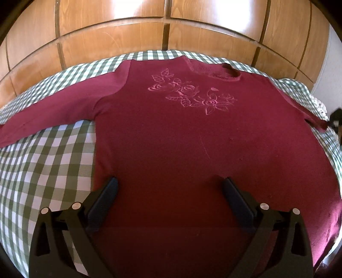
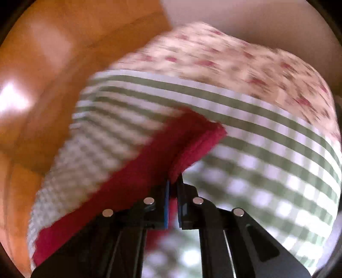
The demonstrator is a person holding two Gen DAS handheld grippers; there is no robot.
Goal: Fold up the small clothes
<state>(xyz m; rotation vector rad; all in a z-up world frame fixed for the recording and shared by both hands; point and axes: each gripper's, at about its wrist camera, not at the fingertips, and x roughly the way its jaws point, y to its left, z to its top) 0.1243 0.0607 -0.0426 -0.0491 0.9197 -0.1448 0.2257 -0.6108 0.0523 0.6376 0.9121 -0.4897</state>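
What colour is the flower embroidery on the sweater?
Pink, on the maroon sweater; embroidery clearest in the left wrist view.

Right wrist fisheye view, much blurred. The black two-fingered right tongs, with blue-edged pads, stand nearly closed at lower centre, pinching the edge of a dark red knitted sleeve. The sleeve's ribbed cuff end rises just above the fingertips; the rest of it runs down and leftward to the lower left border of the view. Beneath the sleeve lies a green-and-white checked cloth covering the bed. Beyond the cloth, at upper right, sits a cream fabric with small red floral print. Orange-brown wooden panelling fills the left side; a pale wall occupies the top right.
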